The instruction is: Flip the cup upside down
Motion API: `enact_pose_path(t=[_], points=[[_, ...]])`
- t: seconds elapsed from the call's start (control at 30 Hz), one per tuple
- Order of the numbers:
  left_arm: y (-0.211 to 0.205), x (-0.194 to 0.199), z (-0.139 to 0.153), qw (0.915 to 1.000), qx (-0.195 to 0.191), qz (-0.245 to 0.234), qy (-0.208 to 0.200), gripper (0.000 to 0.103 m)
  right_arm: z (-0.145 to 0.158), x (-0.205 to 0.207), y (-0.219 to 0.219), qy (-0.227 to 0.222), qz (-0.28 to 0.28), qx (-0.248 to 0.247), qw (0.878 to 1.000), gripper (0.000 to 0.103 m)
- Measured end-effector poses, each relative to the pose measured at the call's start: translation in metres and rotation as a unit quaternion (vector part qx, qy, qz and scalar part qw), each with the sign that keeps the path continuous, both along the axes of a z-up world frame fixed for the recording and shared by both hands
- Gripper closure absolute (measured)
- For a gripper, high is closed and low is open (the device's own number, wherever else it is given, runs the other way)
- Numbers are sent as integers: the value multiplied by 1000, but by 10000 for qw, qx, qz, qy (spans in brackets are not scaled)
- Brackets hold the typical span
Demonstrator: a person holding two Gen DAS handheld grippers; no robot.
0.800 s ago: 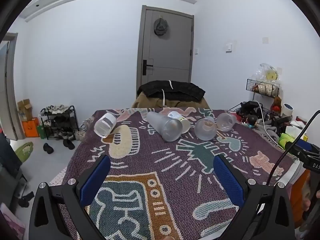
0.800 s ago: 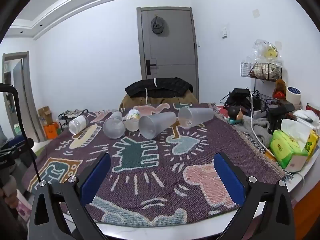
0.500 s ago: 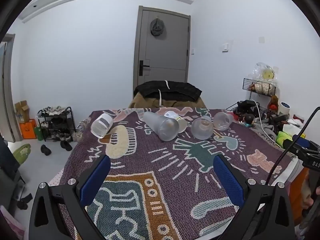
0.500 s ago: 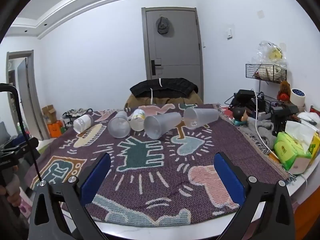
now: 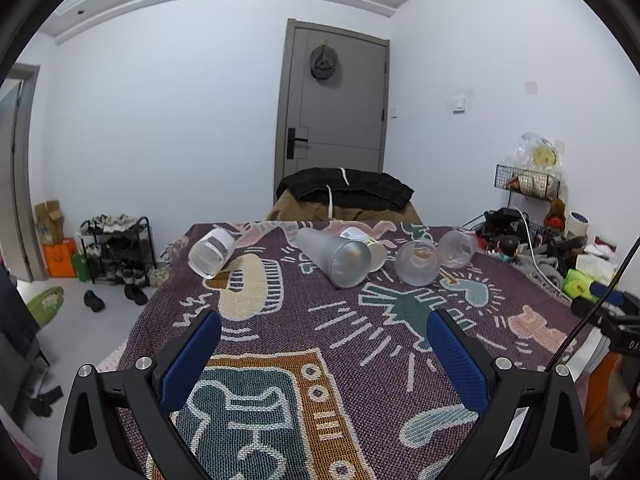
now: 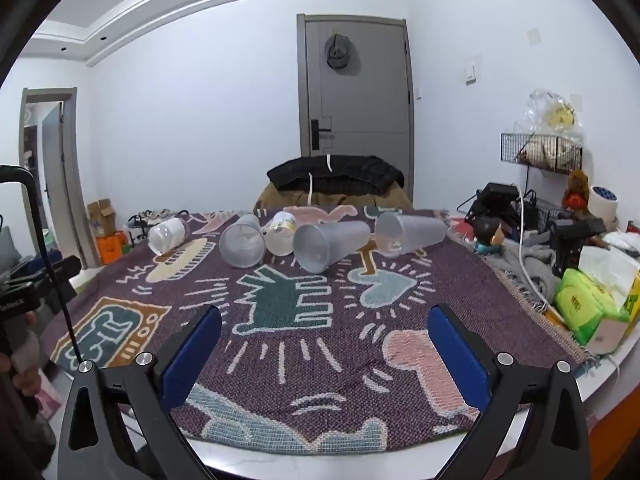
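- Frosted plastic cups lie on their sides in a loose row across the far half of the worktop (image 6: 280,456), which is covered by a purple woven cloth (image 5: 320,360) with cartoon figures.
- Left wrist view, from left to right: a short clear cup with a white band (image 5: 211,252), set apart from the others; a tall grey frosted cup (image 5: 334,256) with its mouth toward the camera; a labelled cup (image 5: 362,240) just behind it and touching it; a clear cup (image 5: 417,262); a second clear cup (image 5: 457,249) just beside that one.
- Right wrist view shows the same row from the other side: white-banded cup (image 6: 168,235), clear cup (image 6: 242,242), labelled cup (image 6: 282,233), tall grey cup (image 6: 330,243), and a frosted cup (image 6: 410,233) at the right end, mouth facing left.
- None of the cups stands upright or inverted.
- Left claw (image 5: 322,344) is spread wide, its blue pads holding nothing, and hovers over the near part of the cloth, well short of the cups.
- Right claw (image 6: 324,340) is likewise spread wide and empty, above the near edge of the cloth.
- Right side of the worktop carries clutter: a green tissue pack (image 6: 584,308), a white cable (image 6: 524,256) and a small round-headed figurine (image 6: 489,232).
- Background: a grey door (image 6: 356,112) with a cap hanging on it, and a dark garment (image 6: 336,178) draped over a chair behind the worktop.
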State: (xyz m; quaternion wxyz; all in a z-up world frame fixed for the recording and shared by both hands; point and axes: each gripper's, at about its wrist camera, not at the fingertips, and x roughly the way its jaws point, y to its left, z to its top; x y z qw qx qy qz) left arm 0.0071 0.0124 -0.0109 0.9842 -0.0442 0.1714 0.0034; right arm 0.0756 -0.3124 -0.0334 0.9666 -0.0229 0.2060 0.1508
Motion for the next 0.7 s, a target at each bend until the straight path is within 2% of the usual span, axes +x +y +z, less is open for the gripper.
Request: enact_pose_path(t=[0.23,0.7], points=[[-2,-3,0,10000,75,-51,6,0,0,3,-5,149,-113,150,9997,0],[-8,-5,3,9998,134,-109,-83,0,4,2,-5,48,-151,50,9999,0]])
